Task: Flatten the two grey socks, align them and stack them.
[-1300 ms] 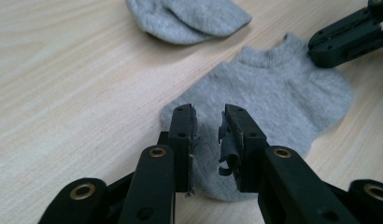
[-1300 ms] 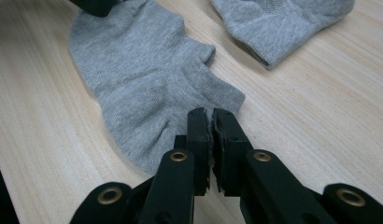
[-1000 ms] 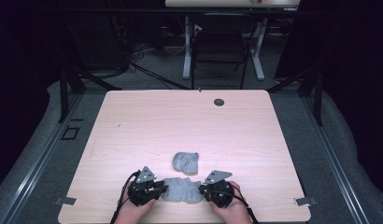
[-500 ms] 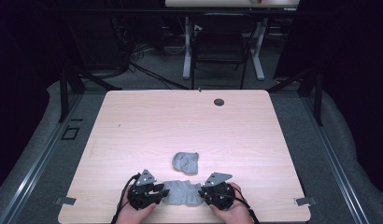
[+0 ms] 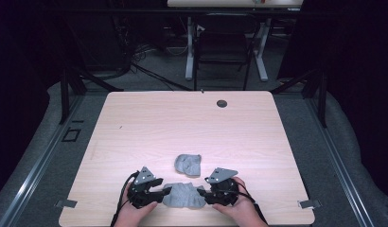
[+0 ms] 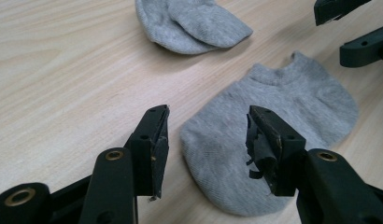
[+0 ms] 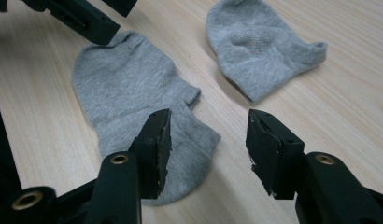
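A grey ankle sock (image 5: 184,195) lies flat near the table's (image 5: 135,127) front edge, freshly let go: both pairs of jaws have just been opening and now stand apart, nothing pinched between them. The left gripper (image 5: 160,193) sits at the sock's toe end, the right gripper (image 5: 204,195) at its cuff end, both hands hardly shifted from a second ago. Just beyond, apart from the first, a second grey sock (image 5: 188,164) lies folded over. By the look of it, the smoothing is finished and the other sock is next for pairing.
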